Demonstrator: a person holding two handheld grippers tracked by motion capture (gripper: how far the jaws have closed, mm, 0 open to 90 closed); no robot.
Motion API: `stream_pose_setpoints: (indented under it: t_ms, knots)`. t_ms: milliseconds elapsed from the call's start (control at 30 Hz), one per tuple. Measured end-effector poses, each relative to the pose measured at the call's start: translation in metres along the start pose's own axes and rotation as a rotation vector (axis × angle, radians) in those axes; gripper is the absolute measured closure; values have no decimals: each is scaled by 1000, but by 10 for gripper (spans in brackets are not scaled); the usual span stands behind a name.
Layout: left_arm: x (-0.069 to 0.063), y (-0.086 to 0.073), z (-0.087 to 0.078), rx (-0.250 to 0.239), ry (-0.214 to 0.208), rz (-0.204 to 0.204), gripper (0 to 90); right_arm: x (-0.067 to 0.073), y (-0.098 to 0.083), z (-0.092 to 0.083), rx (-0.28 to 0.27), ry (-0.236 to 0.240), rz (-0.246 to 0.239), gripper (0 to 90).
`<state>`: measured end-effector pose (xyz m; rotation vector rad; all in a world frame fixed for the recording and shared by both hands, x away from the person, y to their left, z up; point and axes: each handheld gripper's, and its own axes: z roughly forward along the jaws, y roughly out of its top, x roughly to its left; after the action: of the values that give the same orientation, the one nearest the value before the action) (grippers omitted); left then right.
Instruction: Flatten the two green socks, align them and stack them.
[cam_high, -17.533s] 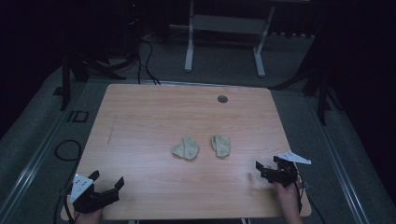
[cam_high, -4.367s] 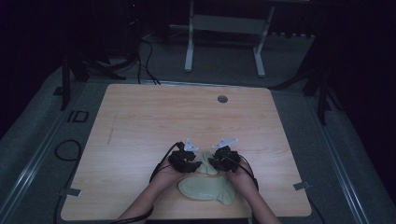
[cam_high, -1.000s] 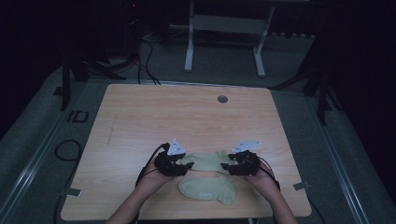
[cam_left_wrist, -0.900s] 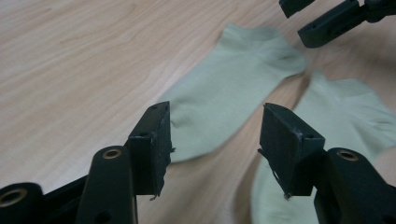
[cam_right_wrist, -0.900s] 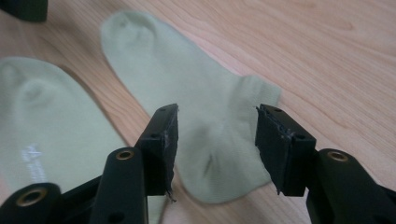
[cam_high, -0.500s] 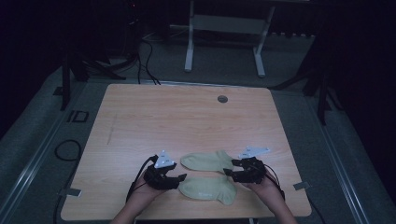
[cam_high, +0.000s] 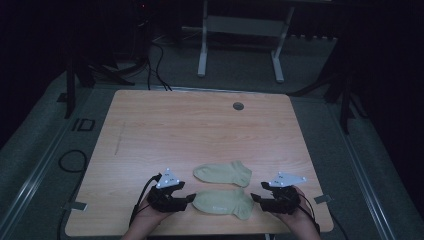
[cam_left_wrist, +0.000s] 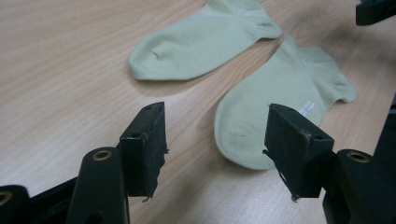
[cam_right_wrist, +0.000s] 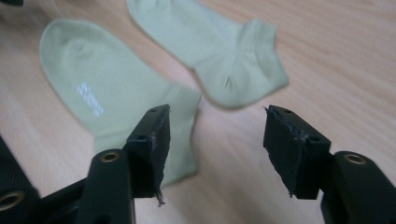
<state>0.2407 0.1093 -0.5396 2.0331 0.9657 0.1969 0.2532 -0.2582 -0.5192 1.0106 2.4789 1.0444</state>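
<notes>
Light wood bench (cam_high: 150, 130) with a small round grommet (cam_high: 238, 106) near the far edge, in a dark room with grey floor, cables and a white stand frame (cam_high: 240, 30) behind. Two pale green socks lie flat near the front edge: near sock (cam_high: 222, 202) between the grippers, far sock (cam_high: 222, 173) just beyond. The left hand-held gripper (cam_high: 186, 198) and right hand-held gripper (cam_high: 256, 198) are both released, their jaws just opened and holding nothing.

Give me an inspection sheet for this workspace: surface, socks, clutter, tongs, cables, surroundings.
Surface: wooden table, with a round grommet near the far edge.
Job's things: far sock and near sock, pale green, flat, side by side near the front edge.
Clutter: nothing seen.
Tongs: left tongs and right tongs open at the near sock's two ends, holding nothing.
Cables: black cable trails from the left tongs.
Surroundings: dark room, white stand legs behind.
</notes>
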Motion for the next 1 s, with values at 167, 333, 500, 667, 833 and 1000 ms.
stream_pose_setpoints:
  t_ms: [167, 333, 500, 667, 833, 1000]
  knots:
    - [-4, -4, 7, 7, -17, -6, 389, 3, -17, 2, 34, 14, 27, 496]
    - [-5, -6, 16, 36, -30, -12, 419, 6, -24, 13, 54, 40, 50, 536]
    - [-7, -9, 26, 65, -34, -9, 524, 12, -18, 24, 69, 69, 42, 578]
    - [-12, -10, 36, 101, -36, 25, 630, 19, -15, 33, 106, 55, -6, 626]
    - [-14, -10, 38, 104, -27, 20, 815, 21, -15, 34, 124, 35, -29, 793]
    - [-17, -9, 34, 85, -7, 26, 883, 21, -15, 30, 123, 59, -7, 841]
